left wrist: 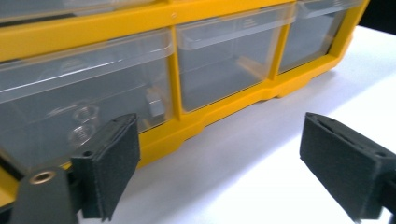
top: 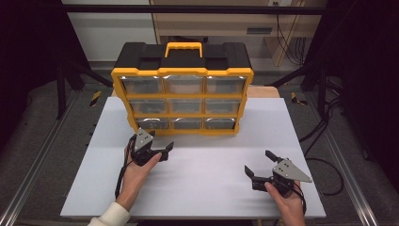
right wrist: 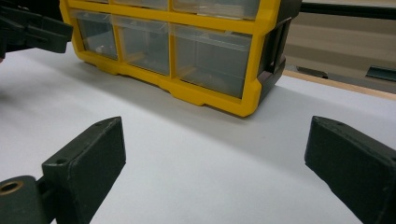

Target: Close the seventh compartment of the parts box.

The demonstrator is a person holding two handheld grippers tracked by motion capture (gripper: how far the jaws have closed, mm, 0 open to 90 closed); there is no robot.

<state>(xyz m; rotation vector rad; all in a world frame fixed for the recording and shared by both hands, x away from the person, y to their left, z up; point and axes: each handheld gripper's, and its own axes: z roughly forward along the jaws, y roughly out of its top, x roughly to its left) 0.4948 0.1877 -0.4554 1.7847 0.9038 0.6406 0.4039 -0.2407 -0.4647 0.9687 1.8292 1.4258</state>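
In the left gripper view, the organiser's bottom-left drawer (left wrist: pixel 79 88) runs off the left edge, and the small metal nuts (left wrist: pixel 83 125) behind its cloudy front stay blurred, partly hidden by a jaw. In the high view, glare whitens the top-row drawers (top: pixel 182 84), so their contents cannot be told.

A yellow-and-black organizer (top: pixel 182 89) with clear drawers (top: pixel 187 123) stands on a white table (top: pixel 202 179).

Light comes from overhead; I see the white table (top: pixel 197 183) bright, room edges nearly black. Glare streaks on the organizer's (top: pixel 182 96) top drawers. Soft shadow under it. Gripper views slightly soft, near fingers (left wrist: pixel 109 163) blurry, esp. at frame edges.
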